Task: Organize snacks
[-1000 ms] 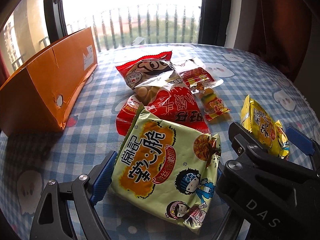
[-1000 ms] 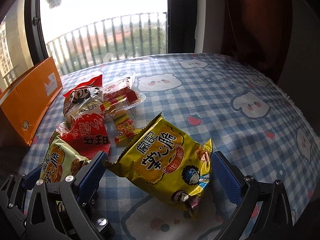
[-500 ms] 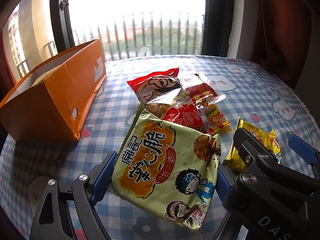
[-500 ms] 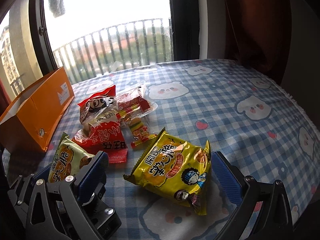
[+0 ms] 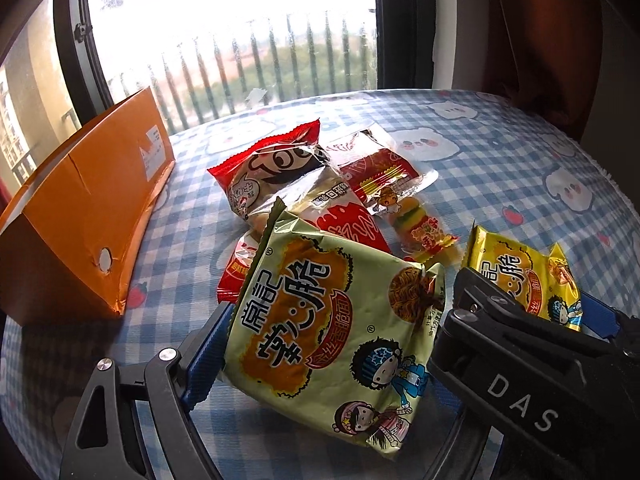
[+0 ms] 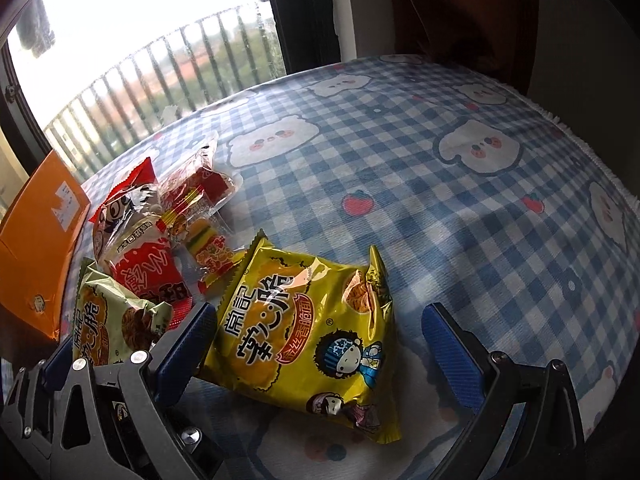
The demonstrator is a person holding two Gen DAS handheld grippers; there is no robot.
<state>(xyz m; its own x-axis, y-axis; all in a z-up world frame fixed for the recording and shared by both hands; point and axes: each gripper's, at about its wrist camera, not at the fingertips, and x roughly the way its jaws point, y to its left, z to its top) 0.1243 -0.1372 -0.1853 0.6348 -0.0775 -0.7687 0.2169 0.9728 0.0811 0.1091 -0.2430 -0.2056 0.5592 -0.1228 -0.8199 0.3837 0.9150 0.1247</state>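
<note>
My left gripper (image 5: 320, 344) is shut on a pale green noodle-snack packet (image 5: 336, 320) and holds it above the checked tablecloth. The packet also shows in the right wrist view (image 6: 112, 320). My right gripper (image 6: 320, 344) is open around a yellow noodle-snack packet (image 6: 304, 328); its left pad touches the packet's edge, the right pad stands apart. The yellow packet also shows in the left wrist view (image 5: 524, 276). An orange cardboard box (image 5: 80, 216) stands at the left, open at the top.
A pile of snacks lies mid-table: a red packet (image 5: 276, 172), a clear-wrapped red packet (image 5: 380, 172), a small burger candy (image 5: 424, 228). The right gripper's black body (image 5: 520, 368) crosses the left view. The tablecloth's fringed edge (image 6: 600, 160) runs at the right.
Both grippers have risen and tilted. The green packet stays held. The yellow packet now sits between the right gripper's fingers, off the cloth at its near end.
</note>
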